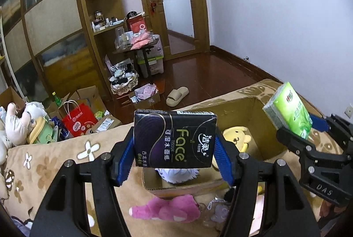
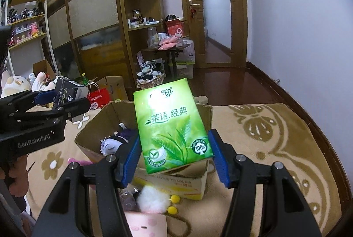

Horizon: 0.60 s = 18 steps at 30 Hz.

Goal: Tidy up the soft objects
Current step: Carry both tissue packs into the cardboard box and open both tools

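Left wrist view: left gripper (image 1: 174, 159) has its blue pads pinching a black tissue pack (image 1: 174, 139) by the two side edges, pack upright, label facing the camera, held in the air over the near end of an open cardboard box (image 1: 260, 126) that sits on a flowered beige blanket (image 1: 55, 159). Inside the box, a yellow plush (image 1: 237, 136) and a pale purple plush (image 1: 176, 175), the latter mostly hidden below the pack. A pink plush (image 1: 167, 208) lies on the blanket just outside the box's near wall. To the right, the right gripper (image 1: 308, 133) clamps a green tissue pack (image 1: 289, 109), tilted, above the box's right side. Right wrist view: right gripper (image 2: 174, 157) – fingers closed on the green tissue pack (image 2: 174, 124) at its lower edges, pack leaning back over the cardboard box (image 2: 203, 177); purple plush (image 2: 117, 142) visible inside, a white pom-pom toy (image 2: 152, 199) close below the camera. Left gripper (image 2: 59, 100) at far left, holding its black tissue pack (image 2: 68, 91). Step in hand, as I judge it: both packs carried over the box, release pending. Next move calls for lowering each pack into free space beside the plush – then spreading the fingers.
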{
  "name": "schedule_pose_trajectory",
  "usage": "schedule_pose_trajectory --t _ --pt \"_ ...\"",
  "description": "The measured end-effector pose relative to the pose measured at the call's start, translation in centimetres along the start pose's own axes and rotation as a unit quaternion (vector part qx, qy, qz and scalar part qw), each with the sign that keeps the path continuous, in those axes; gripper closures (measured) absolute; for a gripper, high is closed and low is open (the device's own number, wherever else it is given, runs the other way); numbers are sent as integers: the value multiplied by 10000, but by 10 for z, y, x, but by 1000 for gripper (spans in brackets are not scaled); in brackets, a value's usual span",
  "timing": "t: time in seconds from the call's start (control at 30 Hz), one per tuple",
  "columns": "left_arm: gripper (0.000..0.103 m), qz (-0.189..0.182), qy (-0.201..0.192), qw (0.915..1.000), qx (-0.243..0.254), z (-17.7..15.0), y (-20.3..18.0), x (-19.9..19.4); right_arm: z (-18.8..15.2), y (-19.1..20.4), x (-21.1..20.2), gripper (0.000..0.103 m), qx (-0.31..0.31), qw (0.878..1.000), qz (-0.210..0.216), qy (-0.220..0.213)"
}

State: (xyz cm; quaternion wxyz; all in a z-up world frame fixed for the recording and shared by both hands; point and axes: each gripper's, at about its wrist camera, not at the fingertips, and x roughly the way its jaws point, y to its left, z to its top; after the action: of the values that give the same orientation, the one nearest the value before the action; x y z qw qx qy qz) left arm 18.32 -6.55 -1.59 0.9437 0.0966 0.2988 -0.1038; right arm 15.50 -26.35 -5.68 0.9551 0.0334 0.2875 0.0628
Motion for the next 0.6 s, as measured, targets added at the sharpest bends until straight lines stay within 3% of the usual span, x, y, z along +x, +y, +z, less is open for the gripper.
schedule_pose_trajectory --t 0.13,0.43,0.6 --pt "39 -41 39 9999 -154 2 11 14 -2 2 10 40 -9 10000 56 37" --pt "39 -157 548 9980 -272 -12 19 57 -10 0 34 40 106 9999 48 107" --pt "39 -220 721 9966 -320 -17 20 71 -18 -8 44 40 288 9990 345 84"
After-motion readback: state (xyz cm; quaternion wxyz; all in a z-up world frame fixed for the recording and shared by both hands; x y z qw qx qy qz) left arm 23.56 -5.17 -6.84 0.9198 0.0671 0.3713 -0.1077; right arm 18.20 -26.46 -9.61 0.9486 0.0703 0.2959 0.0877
